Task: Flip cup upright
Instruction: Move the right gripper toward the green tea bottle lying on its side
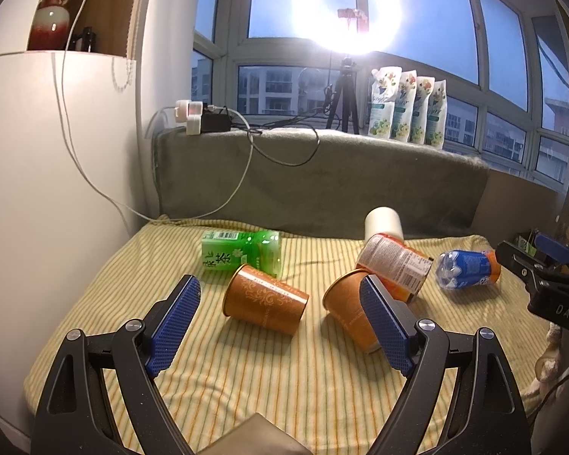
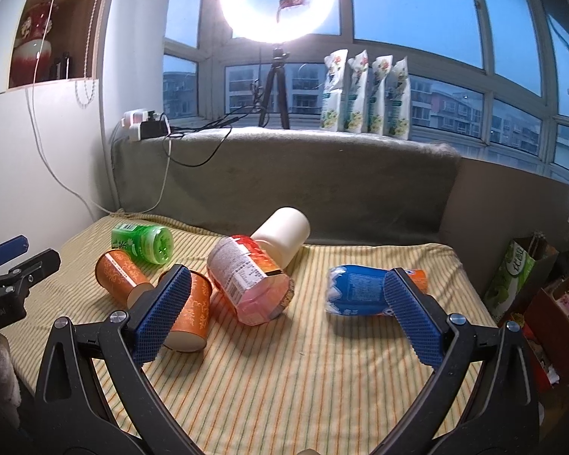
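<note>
A yellow striped cloth covers the surface [image 1: 246, 379], which sits below a grey-draped window ledge [image 1: 322, 174] carrying a ring light [image 1: 347, 7] and four pouches [image 1: 407, 108]. Two orange paper cups lie on their sides near the surface's middle: one [image 1: 265, 299] just in front of a green bottle [image 1: 241, 252], the other [image 1: 351, 309] touching an orange-labelled bottle [image 1: 396, 265]. The left gripper [image 1: 280, 326] and right gripper [image 2: 284, 318] are both spread wide, holding nothing.

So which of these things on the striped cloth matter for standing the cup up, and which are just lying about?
Part of the job:
- orange paper cup, on its side
- second orange paper cup, also on its side
- left gripper, open

Just lying about:
- green tea bottle
- white-capped bottle
- blue bottle
</note>
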The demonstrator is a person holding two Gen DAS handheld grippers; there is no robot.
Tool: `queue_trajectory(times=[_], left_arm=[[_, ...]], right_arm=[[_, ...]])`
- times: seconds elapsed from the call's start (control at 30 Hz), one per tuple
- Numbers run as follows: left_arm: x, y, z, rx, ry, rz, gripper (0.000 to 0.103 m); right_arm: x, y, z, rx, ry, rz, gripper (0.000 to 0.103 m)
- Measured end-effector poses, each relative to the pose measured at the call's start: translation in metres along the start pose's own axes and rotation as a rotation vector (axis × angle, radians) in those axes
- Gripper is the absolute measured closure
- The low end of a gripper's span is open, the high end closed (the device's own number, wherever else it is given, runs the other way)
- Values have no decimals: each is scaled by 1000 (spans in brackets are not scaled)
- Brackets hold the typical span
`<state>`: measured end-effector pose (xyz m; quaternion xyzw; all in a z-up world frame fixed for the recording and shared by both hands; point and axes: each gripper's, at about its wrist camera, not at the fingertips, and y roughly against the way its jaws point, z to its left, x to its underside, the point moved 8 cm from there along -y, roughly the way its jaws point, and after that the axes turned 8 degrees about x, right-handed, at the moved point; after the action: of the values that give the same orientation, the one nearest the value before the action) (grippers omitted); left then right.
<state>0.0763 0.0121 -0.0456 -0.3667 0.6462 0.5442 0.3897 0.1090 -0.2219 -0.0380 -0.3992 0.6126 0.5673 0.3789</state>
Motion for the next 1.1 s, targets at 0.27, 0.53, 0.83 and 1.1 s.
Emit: queue_trajectory(times=[0.27, 0.53, 0.83, 1.1], left_arm=[[13, -10, 18, -31, 24, 63, 17], [23, -18, 37, -59, 43, 107, 17], [31, -23, 58, -72, 70, 129, 17], [40, -25, 72, -78, 90, 157, 17]], right_arm=[[-2, -30, 35, -122, 95, 69, 0], [-10, -58, 85, -236, 275, 125, 0], [-27, -90, 135, -324, 398, 170, 0], [-26, -120, 189, -412, 556, 243, 0]])
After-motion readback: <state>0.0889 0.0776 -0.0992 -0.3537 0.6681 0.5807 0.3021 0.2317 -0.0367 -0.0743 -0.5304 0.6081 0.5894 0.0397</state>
